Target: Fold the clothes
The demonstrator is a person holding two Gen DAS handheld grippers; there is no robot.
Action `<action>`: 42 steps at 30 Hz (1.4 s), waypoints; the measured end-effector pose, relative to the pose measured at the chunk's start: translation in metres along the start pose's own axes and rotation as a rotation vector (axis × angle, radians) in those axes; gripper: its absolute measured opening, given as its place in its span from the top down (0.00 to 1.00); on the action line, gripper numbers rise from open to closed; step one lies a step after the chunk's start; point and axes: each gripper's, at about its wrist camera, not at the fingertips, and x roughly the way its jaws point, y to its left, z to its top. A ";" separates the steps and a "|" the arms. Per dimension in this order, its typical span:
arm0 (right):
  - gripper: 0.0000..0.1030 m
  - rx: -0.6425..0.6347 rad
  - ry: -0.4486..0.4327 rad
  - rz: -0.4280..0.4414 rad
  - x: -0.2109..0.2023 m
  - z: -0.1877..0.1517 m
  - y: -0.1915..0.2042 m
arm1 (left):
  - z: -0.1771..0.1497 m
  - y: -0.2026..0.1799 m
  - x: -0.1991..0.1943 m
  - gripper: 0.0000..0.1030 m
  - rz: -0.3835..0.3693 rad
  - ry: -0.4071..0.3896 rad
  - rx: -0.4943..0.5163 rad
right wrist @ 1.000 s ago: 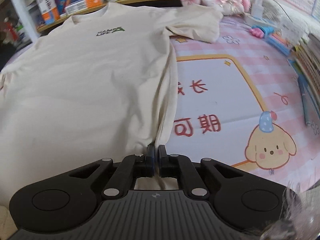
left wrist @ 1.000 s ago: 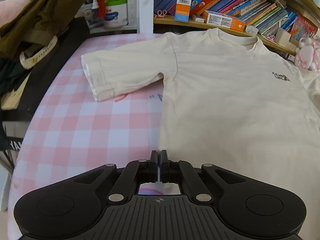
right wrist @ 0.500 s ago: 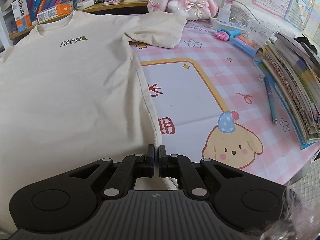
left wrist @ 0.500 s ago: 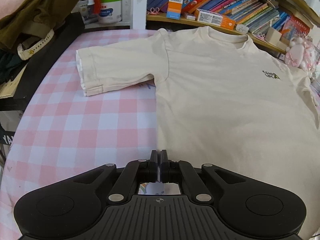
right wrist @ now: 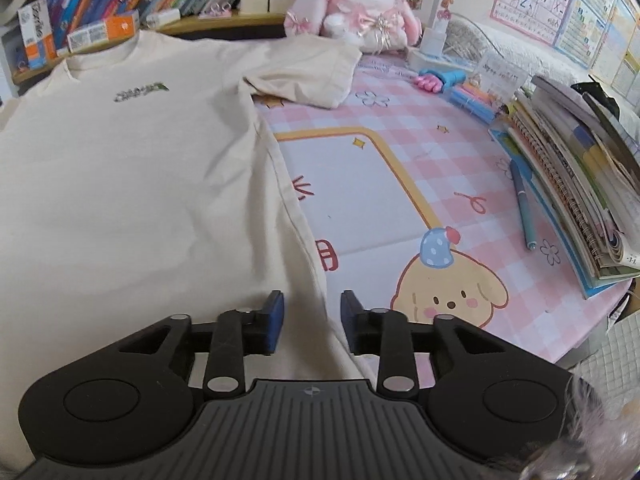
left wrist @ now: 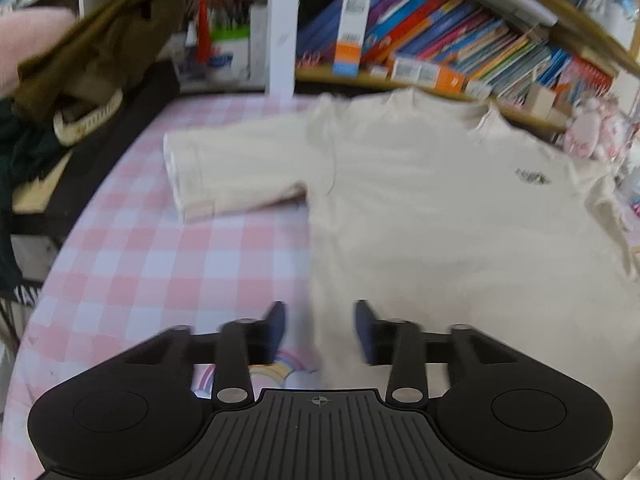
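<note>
A cream T-shirt (left wrist: pixel 440 208) lies flat, front up, on the pink checked table cover, collar toward the bookshelf; it also shows in the right wrist view (right wrist: pixel 132 184). Its left sleeve (left wrist: pixel 224 172) and right sleeve (right wrist: pixel 312 72) are spread out. My left gripper (left wrist: pixel 320 330) is open over the shirt's lower left side edge, holding nothing. My right gripper (right wrist: pixel 312 318) is open over the lower right side edge, with the hem lying between the fingers, not clamped.
A bookshelf (left wrist: pixel 460 52) runs along the back. Dark clothes (left wrist: pixel 92 64) hang at the left. A plush rabbit (right wrist: pixel 360 4), a stack of notebooks (right wrist: pixel 576 184) and a pen (right wrist: pixel 524 208) sit on the right of the cartoon mat (right wrist: pixel 440 272).
Both grippers were shut on the shirt's lower corners and drew it toward me; now both have opened and let the fabric go. The left view is blurred with motion.
</note>
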 end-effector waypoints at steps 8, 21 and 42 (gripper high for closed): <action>0.53 -0.003 -0.059 0.046 -0.018 0.006 0.003 | 0.000 -0.035 -0.020 0.36 -0.016 -0.063 0.048; 0.45 -0.031 -0.070 0.165 -0.014 0.006 -0.033 | -0.021 -0.121 -0.039 0.24 0.007 -0.027 0.041; 0.41 -0.079 -0.027 0.298 -0.023 -0.023 -0.072 | -0.061 -0.224 -0.052 0.15 -0.019 0.024 0.162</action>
